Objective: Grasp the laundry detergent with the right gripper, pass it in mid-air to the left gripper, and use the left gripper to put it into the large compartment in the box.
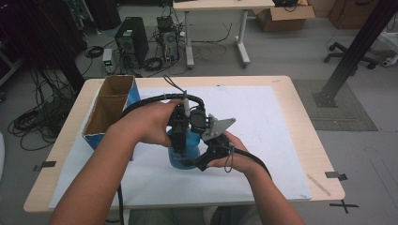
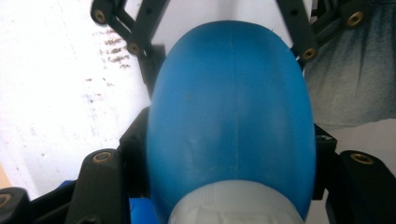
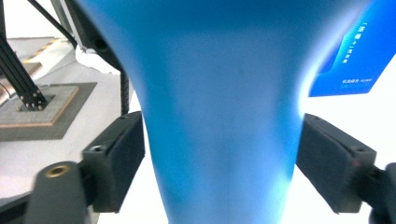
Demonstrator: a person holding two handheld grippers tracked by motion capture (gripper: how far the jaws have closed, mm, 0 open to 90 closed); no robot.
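A blue plastic bottle [image 1: 180, 158] stands on the white mat, between the two hands at the table's middle. My left gripper [image 1: 179, 143] comes down on it from above. In the left gripper view, the bottle [image 2: 231, 112] has a white part [image 2: 233, 207] at its near end. The left gripper [image 2: 229, 156] is shut on its sides. My right gripper [image 1: 202, 161] reaches in low from the right. In its own view, the bottle [image 3: 219, 107] runs between the pads [image 3: 119, 158] of the right gripper [image 3: 220, 161]. A thin gap shows at the right pad, so the jaws stand open around it.
An open cardboard box [image 1: 109, 110] with blue outer walls [image 3: 357, 56] stands at the mat's left rear. The white mat [image 1: 272, 122] covers most of the wooden table [image 1: 309, 136]. Black cables trail from both grippers. Computers and cables lie on the floor behind.
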